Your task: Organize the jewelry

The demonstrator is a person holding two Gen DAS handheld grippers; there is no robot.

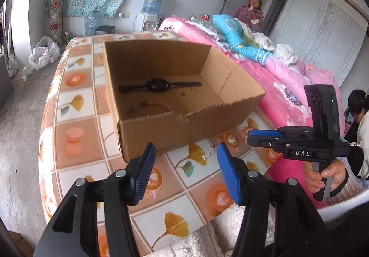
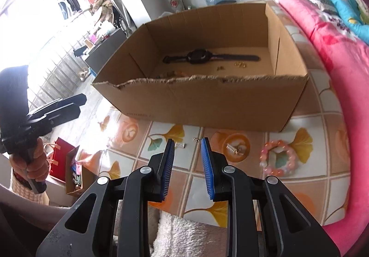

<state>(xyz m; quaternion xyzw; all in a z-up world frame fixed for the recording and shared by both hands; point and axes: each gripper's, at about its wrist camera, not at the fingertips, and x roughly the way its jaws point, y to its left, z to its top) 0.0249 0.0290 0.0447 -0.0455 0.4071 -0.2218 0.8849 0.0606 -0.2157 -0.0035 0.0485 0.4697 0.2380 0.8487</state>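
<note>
— Small springy earring (image 2: 179,145) on the tablecloth (image 2: 306,190), just ahead of the right gripper (image 2: 187,165); pink bead bracelet (image 2: 278,157) off to its right; watch (image 2: 208,57) already in the box (image 2: 207,104).
— Right jaws?
— Narrowly apart, nothing held. Left gripper (image 1: 184,170) about half open, empty too.
— Best approach?
— Probably straight down, straddle the tiny piece, pinch gently, lift clear of the torn box edge.
</note>
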